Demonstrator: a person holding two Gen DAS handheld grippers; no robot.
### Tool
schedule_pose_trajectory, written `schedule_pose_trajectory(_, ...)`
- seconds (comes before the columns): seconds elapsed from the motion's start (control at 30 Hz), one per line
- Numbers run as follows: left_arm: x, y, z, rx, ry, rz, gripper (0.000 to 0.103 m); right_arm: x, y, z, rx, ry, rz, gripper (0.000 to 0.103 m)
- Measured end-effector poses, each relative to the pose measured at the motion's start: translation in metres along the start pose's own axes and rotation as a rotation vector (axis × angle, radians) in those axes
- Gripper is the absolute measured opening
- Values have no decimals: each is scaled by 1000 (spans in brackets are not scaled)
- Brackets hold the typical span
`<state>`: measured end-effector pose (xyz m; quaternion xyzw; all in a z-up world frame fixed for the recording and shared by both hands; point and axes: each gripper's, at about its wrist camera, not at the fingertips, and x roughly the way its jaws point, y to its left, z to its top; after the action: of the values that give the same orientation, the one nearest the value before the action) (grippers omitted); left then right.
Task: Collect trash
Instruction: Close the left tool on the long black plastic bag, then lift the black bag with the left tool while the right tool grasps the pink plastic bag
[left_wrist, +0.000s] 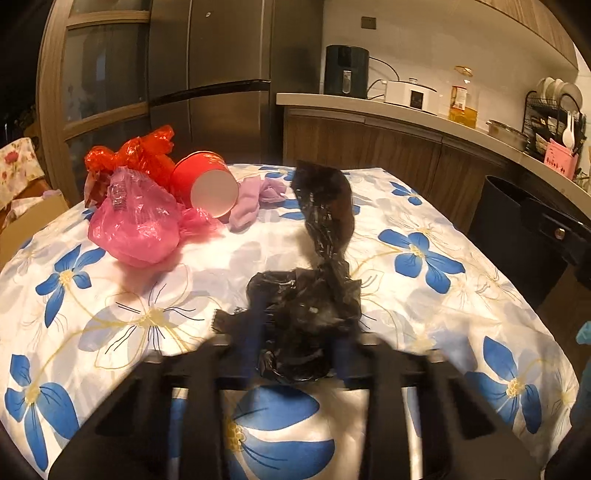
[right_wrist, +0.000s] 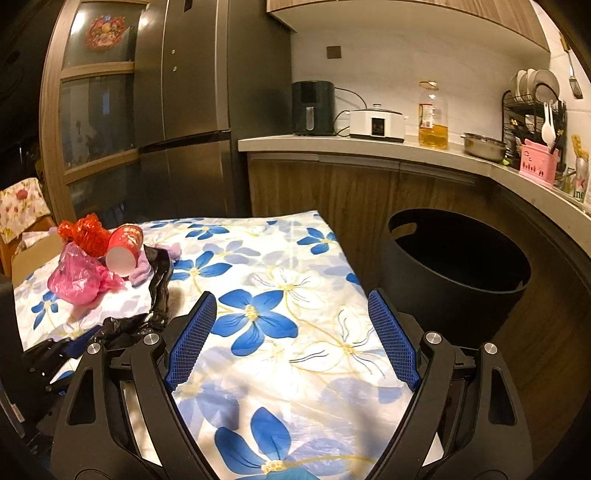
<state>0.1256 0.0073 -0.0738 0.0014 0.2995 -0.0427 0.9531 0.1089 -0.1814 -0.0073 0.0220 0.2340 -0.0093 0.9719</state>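
Note:
A long black plastic bag lies crumpled across the flowered tablecloth. My left gripper is shut on its bunched near end; the picture is blurred there. Further back on the left lies a heap of trash: a pink bag, a red bag, a tipped red paper cup and a lilac scrap. In the right wrist view the black bag trails off to the left. My right gripper stands open over bare cloth, with nothing between its blue pads.
A black round bin stands on the floor just past the table's right edge. Behind it a kitchen counter carries appliances, an oil bottle and a dish rack. A tall fridge stands behind the table.

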Motion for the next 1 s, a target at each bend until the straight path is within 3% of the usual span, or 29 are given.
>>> schedule_pose_trajectory(0.1,-6,3,-1,-17,-12,-2,8,2,8,-1,-17,2,16,83)
schedule_pose_trajectory(0.43,-67,41,0,-84,-103,54,8,15,54,-6,-70,28,109,83)
schedule_pose_trajectory(0.53,-84,60,0,-120,-138,98,8,20,76,-6,-97,30,154,83)
schedule_pose_trajectory(0.63,-97,91,-1,-201,-166,182,8,23,107,-6,-124,25,224,83)
schedule_pose_trajectory(0.8,-104,129,-1,-254,-185,316,8,29,169,-5,-186,8,352,83)
schedule_pose_trajectory(1.0,-106,162,-7,-311,-175,374,8,48,222,2,-216,16,406,83)
